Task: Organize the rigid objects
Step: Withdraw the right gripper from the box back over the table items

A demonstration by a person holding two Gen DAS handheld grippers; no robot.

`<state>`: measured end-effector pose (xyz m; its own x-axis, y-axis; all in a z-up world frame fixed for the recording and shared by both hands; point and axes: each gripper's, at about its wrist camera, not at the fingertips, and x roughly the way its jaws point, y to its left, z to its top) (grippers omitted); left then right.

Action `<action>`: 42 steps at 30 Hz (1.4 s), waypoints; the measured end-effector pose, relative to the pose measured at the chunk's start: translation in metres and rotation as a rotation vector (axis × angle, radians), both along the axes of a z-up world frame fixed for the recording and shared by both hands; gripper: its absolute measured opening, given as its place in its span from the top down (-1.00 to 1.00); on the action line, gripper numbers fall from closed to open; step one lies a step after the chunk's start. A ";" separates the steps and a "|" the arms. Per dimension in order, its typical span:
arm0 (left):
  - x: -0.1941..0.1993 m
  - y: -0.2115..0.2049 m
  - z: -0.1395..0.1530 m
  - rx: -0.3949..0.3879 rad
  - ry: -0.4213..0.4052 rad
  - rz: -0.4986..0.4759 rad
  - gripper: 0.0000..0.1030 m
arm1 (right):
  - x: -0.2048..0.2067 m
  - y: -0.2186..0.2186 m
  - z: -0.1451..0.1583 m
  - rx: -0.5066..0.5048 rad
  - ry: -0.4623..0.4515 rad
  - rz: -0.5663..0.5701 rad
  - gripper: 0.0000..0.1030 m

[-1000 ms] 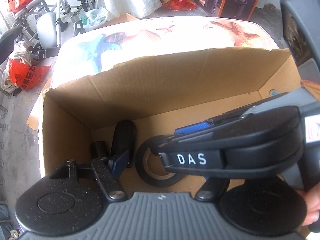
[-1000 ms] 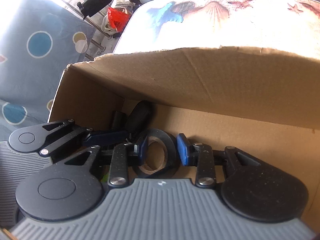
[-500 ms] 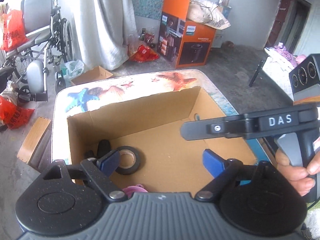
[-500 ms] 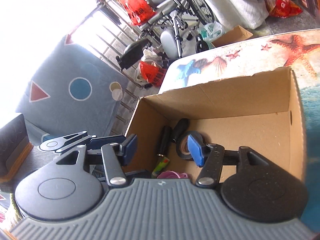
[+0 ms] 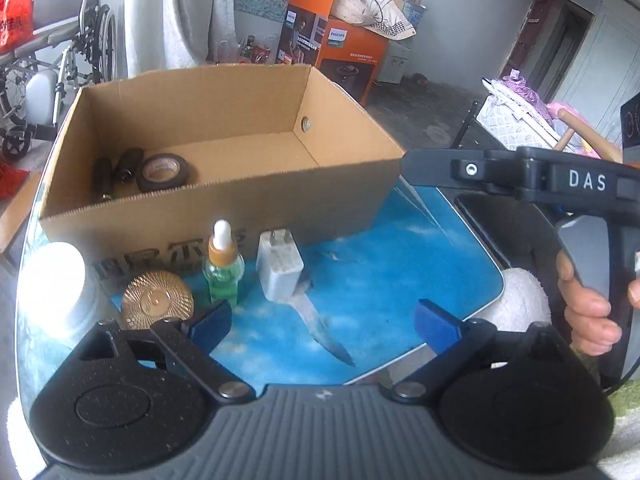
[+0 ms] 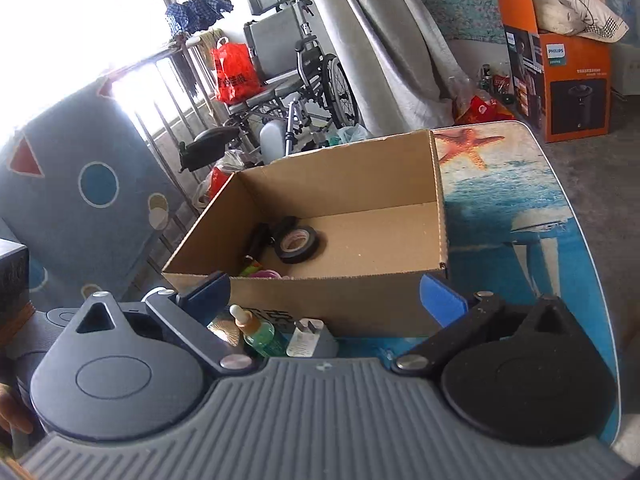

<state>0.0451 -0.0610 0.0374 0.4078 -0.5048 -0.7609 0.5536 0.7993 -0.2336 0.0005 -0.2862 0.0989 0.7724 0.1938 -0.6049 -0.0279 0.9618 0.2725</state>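
A cardboard box [image 5: 224,216] [image 6: 352,308] stands on the ocean-print table. A black tape roll [image 5: 162,172] [image 6: 298,244] and two dark cylinders [image 5: 116,168] lie in it. In front of the box stand a green dropper bottle [image 5: 222,268] [image 6: 260,334], a white charger plug [image 5: 280,268] [image 6: 306,340], a gold round lid [image 5: 158,300] and a white jar [image 5: 52,284]. My left gripper [image 5: 322,324] hangs over the near table, jaws opening, nothing between them. My right gripper [image 6: 324,296] is held back from the box, jaws opening and empty.
A hand holds the right gripper's handle [image 5: 588,304] at the right of the left wrist view. A wheelchair [image 6: 288,76], an orange carton [image 6: 568,80], a grey curtain and red bags stand beyond the table [image 6: 540,240]. A patterned blue panel [image 6: 80,192] is on the left.
Both grippers pulled back up out of the box and opened wide. The right one let go of the tape roll, which now lies in the box. The items in front came into view.
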 end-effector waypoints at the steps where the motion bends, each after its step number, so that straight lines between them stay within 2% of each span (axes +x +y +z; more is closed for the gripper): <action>1: -0.003 0.000 -0.008 0.001 0.004 0.015 -0.91 | -0.005 0.001 -0.003 -0.029 0.006 -0.007 -0.97; 7: -0.013 0.003 -0.029 -0.020 0.002 0.083 -0.94 | -0.018 0.022 -0.039 -0.219 0.081 -0.048 -0.97; 10: -0.013 0.002 -0.029 -0.024 -0.009 0.099 -0.99 | -0.025 0.028 -0.051 -0.259 0.096 -0.077 -0.97; 14: -0.013 0.004 -0.030 -0.044 -0.004 0.122 -0.99 | -0.029 0.033 -0.060 -0.294 0.089 -0.093 -0.97; 17: -0.012 0.008 -0.030 -0.046 -0.020 0.143 -0.99 | -0.032 0.040 -0.060 -0.385 0.074 -0.089 -0.97; 20: -0.011 0.014 -0.030 -0.089 -0.032 0.153 -0.99 | -0.033 0.046 -0.060 -0.474 0.046 -0.092 -0.97; 22: -0.014 0.020 -0.030 -0.130 -0.067 0.160 -0.99 | -0.033 0.046 -0.058 -0.497 0.030 -0.089 -0.97; 24: -0.017 0.024 -0.029 -0.148 -0.096 0.166 -0.99 | -0.034 0.045 -0.055 -0.480 0.003 -0.082 -0.97; 29: -0.015 0.021 -0.031 -0.123 -0.111 0.157 -0.99 | -0.041 0.036 -0.052 -0.352 -0.052 0.000 -0.97; 36: -0.009 0.011 -0.039 -0.121 -0.137 0.121 -0.99 | -0.043 0.021 -0.064 -0.237 -0.034 -0.031 -0.97; 38: -0.008 0.007 -0.041 -0.095 -0.163 0.101 -0.99 | -0.040 0.015 -0.068 -0.183 -0.025 -0.053 -0.97; 42: -0.009 -0.003 -0.048 0.008 -0.248 0.062 -0.99 | -0.031 0.008 -0.073 -0.093 -0.019 -0.058 -0.97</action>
